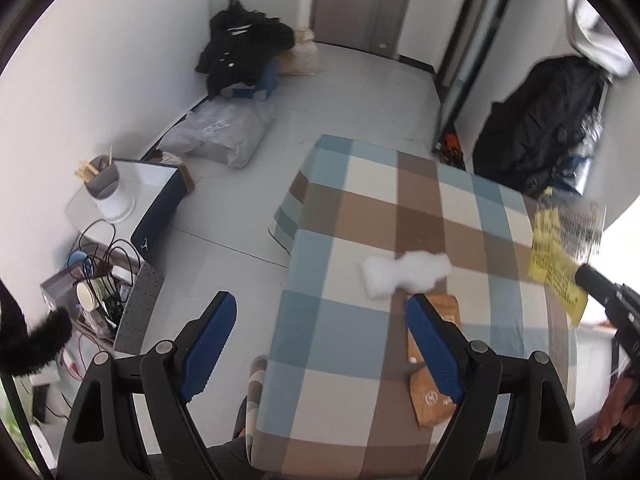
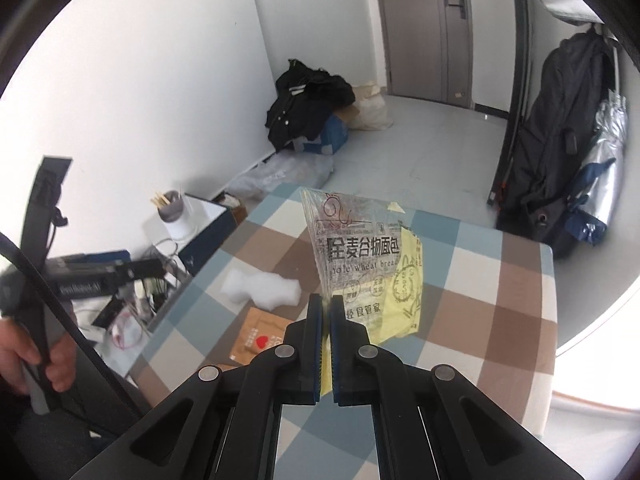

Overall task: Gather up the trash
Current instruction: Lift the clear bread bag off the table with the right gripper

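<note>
Right claw (image 2: 326, 304) clamped tight on the bread wrapper (image 2: 360, 256), blue pads pinching its lower edge, barely a sliver of gap btwn them. The wrapper's up off the desk (image 2: 500, 280), standing upright in front of the cam: clear plastic w/ black print on the left part, yellow panel on the right. From the left wrist view the same wrapper (image 1: 560, 256) hangs at the far right edge of the frame, blurred, above the desk's right side.

Left claw (image 1: 320, 336) is wide open, nothing btwn the pads. Left finger sits out over the floor beside the desk edge, right finger over the checked cloth. Not touching anything.

On the desk: white foam scrap (image 1: 404, 274) lying flat mid-cloth, just ahead of the left claw's right fingertip. Two brown paper packets right behind it, one nearer (image 1: 430, 400), one partly hidden by the finger (image 1: 448, 308). In the right wrist view the foam (image 2: 260, 286) lies left of the closed claw, and a brown packet w/ a red heart (image 2: 260, 338) just below it, both flat on the cloth, apart from the held wrapper.
</note>
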A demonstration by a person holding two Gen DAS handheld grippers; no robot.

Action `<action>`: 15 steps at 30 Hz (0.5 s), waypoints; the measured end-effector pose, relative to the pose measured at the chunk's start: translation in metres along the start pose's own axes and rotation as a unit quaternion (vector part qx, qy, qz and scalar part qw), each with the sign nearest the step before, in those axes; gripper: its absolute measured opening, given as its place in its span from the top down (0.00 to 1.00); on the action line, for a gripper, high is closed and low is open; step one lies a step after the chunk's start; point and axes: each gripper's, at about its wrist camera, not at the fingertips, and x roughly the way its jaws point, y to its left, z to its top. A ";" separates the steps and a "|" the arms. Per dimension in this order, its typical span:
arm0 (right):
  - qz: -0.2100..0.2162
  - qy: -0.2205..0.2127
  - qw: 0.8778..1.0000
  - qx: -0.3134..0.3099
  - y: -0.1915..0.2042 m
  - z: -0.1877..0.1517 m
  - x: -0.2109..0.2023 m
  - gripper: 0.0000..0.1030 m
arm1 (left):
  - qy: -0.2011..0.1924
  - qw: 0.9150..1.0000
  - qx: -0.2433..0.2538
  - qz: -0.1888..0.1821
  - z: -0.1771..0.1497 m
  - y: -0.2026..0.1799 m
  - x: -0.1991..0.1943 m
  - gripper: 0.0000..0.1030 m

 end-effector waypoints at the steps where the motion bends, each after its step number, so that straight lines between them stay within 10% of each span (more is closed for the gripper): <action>1: 0.004 -0.003 1.000 0.006 -0.003 -0.001 -0.004 0.98 | 0.002 1.000 0.001 -0.014 -0.002 -0.003 -0.006 0.18; 4: 0.023 -0.015 0.999 0.034 -0.012 -0.007 -0.020 0.98 | 0.013 0.998 -0.012 -0.063 -0.009 -0.010 -0.020 0.18; 15: 0.035 -0.039 0.998 0.040 -0.029 -0.029 -0.061 0.98 | 0.102 0.994 0.012 -0.040 -0.044 -0.056 0.016 0.18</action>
